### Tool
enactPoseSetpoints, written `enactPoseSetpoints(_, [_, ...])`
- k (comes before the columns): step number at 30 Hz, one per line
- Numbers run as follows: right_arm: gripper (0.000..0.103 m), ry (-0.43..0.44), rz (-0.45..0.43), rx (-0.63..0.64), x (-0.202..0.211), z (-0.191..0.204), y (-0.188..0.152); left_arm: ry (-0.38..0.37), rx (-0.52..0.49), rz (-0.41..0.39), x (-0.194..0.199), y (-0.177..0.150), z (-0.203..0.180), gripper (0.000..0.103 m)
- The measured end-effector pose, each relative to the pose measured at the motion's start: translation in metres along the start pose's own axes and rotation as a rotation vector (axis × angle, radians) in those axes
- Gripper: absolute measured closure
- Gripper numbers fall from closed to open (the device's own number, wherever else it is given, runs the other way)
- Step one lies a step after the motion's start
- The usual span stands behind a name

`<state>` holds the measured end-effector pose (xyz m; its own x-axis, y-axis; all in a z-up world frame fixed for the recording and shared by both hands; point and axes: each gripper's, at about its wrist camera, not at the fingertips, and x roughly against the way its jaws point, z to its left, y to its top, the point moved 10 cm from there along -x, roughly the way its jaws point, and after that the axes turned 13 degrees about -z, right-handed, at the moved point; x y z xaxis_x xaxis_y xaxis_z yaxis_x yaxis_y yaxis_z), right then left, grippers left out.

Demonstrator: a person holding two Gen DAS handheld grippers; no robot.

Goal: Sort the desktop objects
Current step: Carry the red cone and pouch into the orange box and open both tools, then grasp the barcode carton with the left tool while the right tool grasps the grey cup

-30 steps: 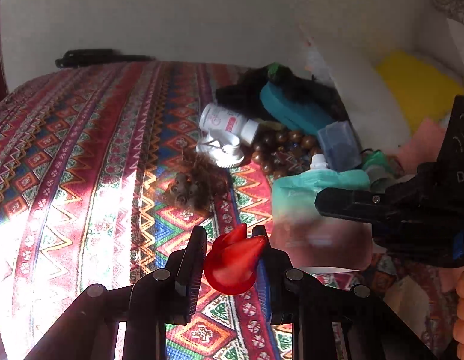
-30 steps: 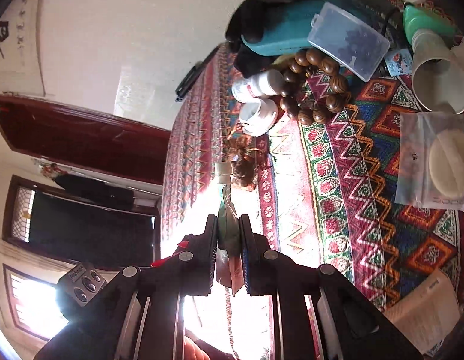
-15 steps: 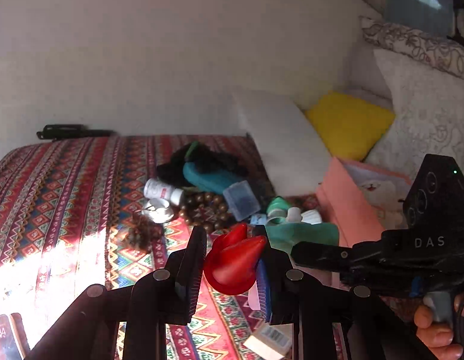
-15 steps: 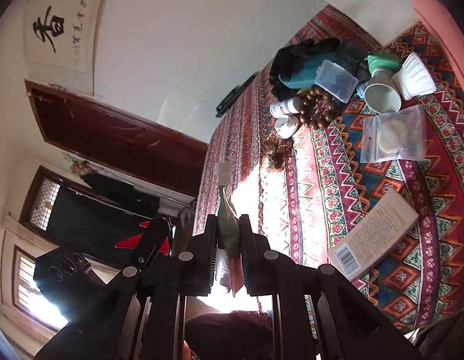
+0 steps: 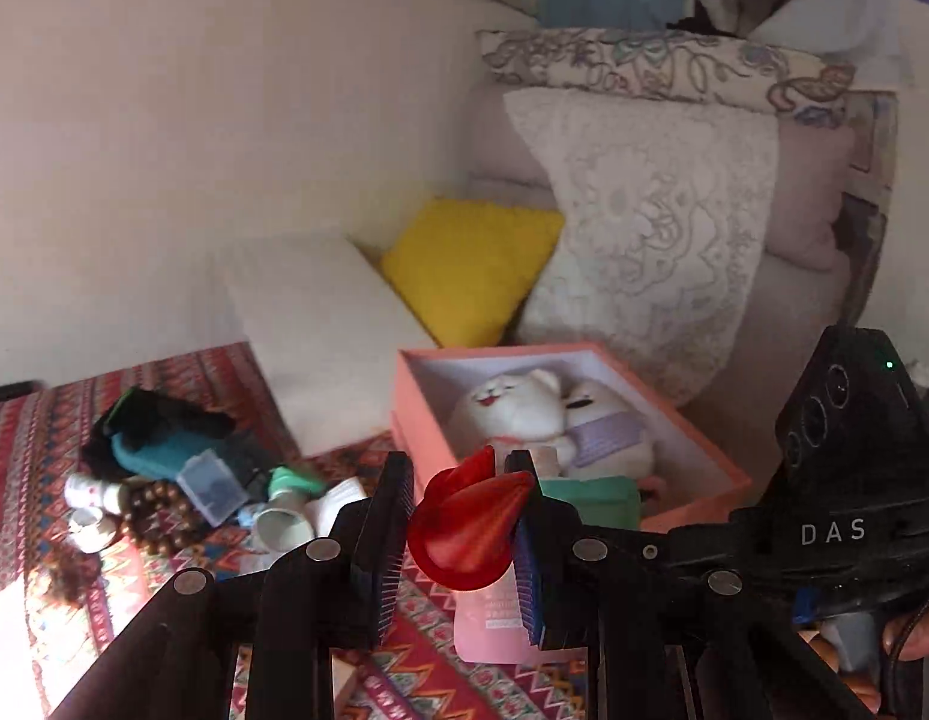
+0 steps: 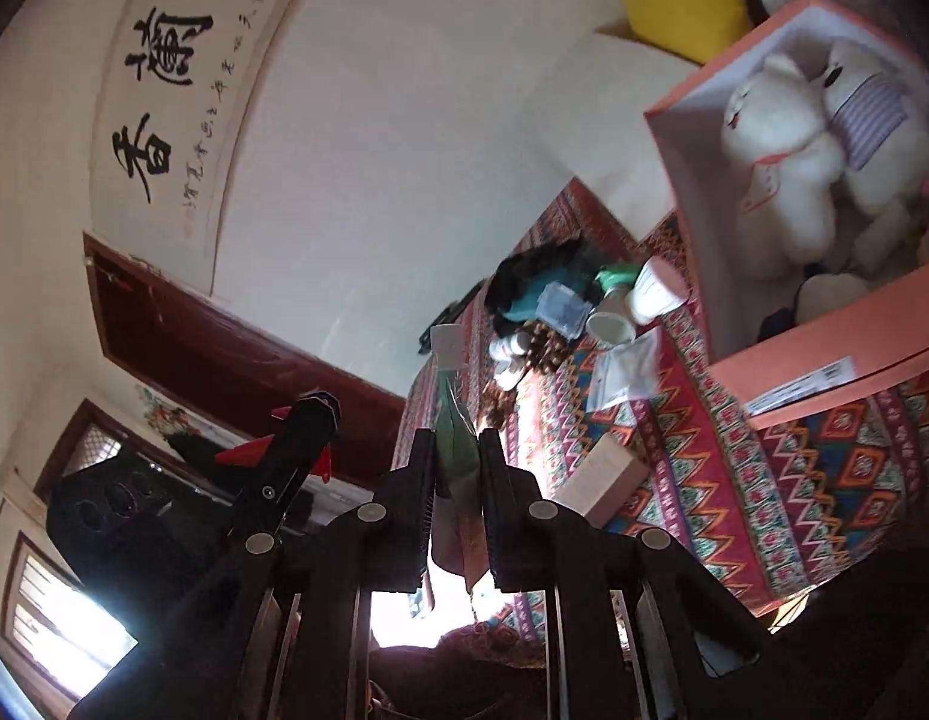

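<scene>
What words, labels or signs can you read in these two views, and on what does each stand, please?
"DAS": white letters on the black body of the right gripper.
Large black brush characters on the white wall scroll: visible, but I cannot transcribe them reliably.
Barcode sticker on the pink cardboard box: too small to read.
Print on the pink pouch: blurred.

Both wrist views high above pink box [image 5: 692,468]

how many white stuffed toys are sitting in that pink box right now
2. One white plush cat lies toward the box's left side; a second white plush with a striped purple scarf lies pressed against it. The pink box may hide smaller toys underneath.
</scene>
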<state>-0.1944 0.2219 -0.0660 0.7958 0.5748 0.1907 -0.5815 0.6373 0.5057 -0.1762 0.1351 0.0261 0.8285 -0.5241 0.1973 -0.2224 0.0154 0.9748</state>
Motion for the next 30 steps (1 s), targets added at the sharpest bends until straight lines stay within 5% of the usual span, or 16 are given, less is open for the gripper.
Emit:
enactPoseSetpoints(6, [0.088, -0.167, -0.205, 0.119, 0.059, -0.038, 0.079, -0.089, -0.034, 0.028, -0.065, 0.013, -0.056, 0.078])
enactPoseSetpoints(12, [0.087, -0.341, -0.347, 0.248, 0.074, -0.075, 0.15, -0.12, -0.017, 0.07, -0.141, 0.017, -0.074, 0.078])
enactPoseSetpoints(15, [0.066, -0.422, -0.366, 0.259, 0.062, -0.098, 0.174, -0.126, 0.016, 0.092, -0.172, 0.017, -0.069, 0.068])
enactPoseSetpoints(16, [0.032, -0.454, -0.379, 0.258, 0.06, -0.104, 0.179, -0.121, 0.027, 0.1, -0.18, 0.016, -0.066, 0.044])
enactPoseSetpoints(17, [0.012, -0.474, -0.407, 0.254, 0.061, -0.107, 0.183, -0.099, 0.037, 0.092, -0.182, 0.017, -0.058, 0.031])
enactPoseSetpoints(19, [0.01, -0.51, -0.454, 0.255, 0.064, -0.111, 0.191, -0.05, 0.057, 0.06, -0.183, 0.021, -0.042, 0.015])
enactPoseSetpoints(30, [0.01, -0.466, -0.364, 0.254, 0.037, -0.086, 0.142, 0.165, 0.101, 0.037, -0.107, 0.018, 0.076, 0.009])
